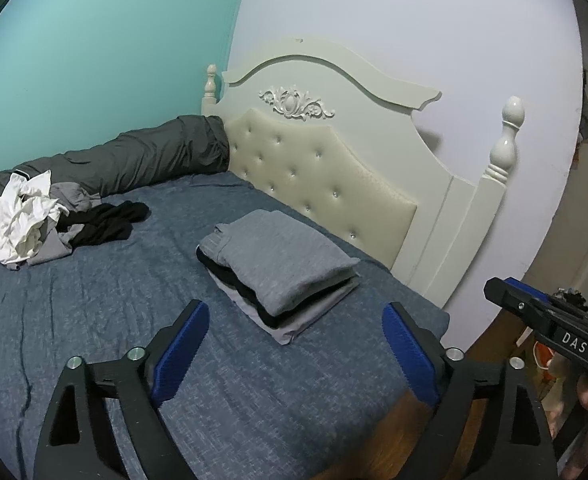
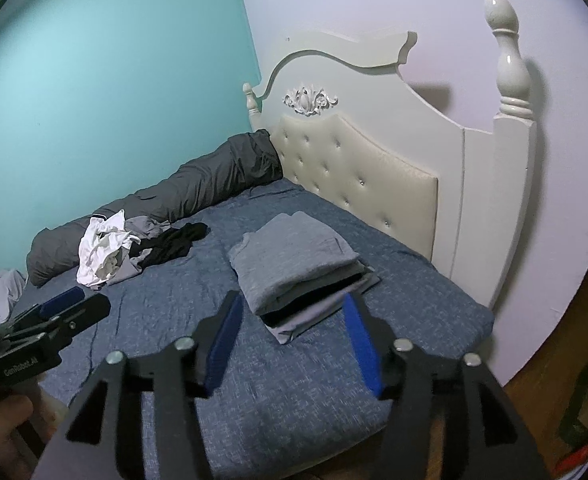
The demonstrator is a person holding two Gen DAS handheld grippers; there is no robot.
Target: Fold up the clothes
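Observation:
A stack of folded clothes (image 1: 278, 268) (image 2: 298, 268), grey on top with black and grey layers under it, lies on the blue bed near the headboard. A loose pile of unfolded clothes (image 1: 30, 220) (image 2: 106, 248), white, grey and black, sits further left by the rolled grey duvet. My left gripper (image 1: 294, 316) is open and empty, hovering just short of the stack. My right gripper (image 2: 290, 312) is also open and empty, its fingertips on either side of the stack's near edge in the view. Each gripper shows in the other's view: right gripper (image 1: 542, 320), left gripper (image 2: 70, 304).
A blue bedsheet (image 1: 94, 312) covers the mattress. A rolled dark grey duvet (image 1: 134, 156) lies along the teal wall. The cream tufted headboard (image 1: 326, 176) with posts stands behind the stack. Wooden floor (image 2: 566, 320) lies to the right of the bed.

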